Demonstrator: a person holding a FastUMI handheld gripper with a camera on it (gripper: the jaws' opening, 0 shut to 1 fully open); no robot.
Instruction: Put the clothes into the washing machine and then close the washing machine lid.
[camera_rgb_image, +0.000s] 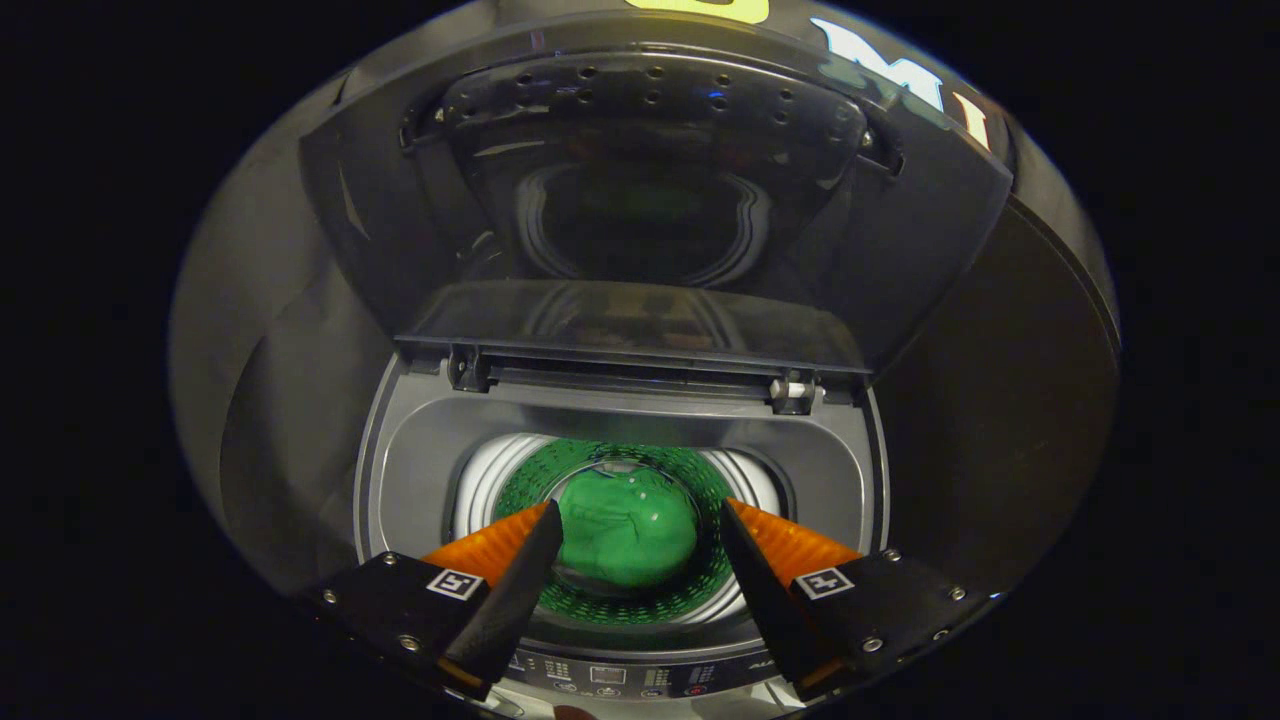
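A small grey top-loading washing machine (410, 470) stands just ahead of me with its dark lid (650, 200) raised upright at the back. A green garment (625, 535) lies bunched at the bottom of the drum (480, 480), whose inner wall reflects green. My gripper (640, 520) hangs above the drum opening with its fingers spread wide; the garment lies below and between them, touched by neither finger.
The machine's control panel (620, 680) runs along its front edge beneath my fingers. The lid's hinges (790, 390) sit at the rear of the opening. Dark booth cloth surrounds the machine on both sides.
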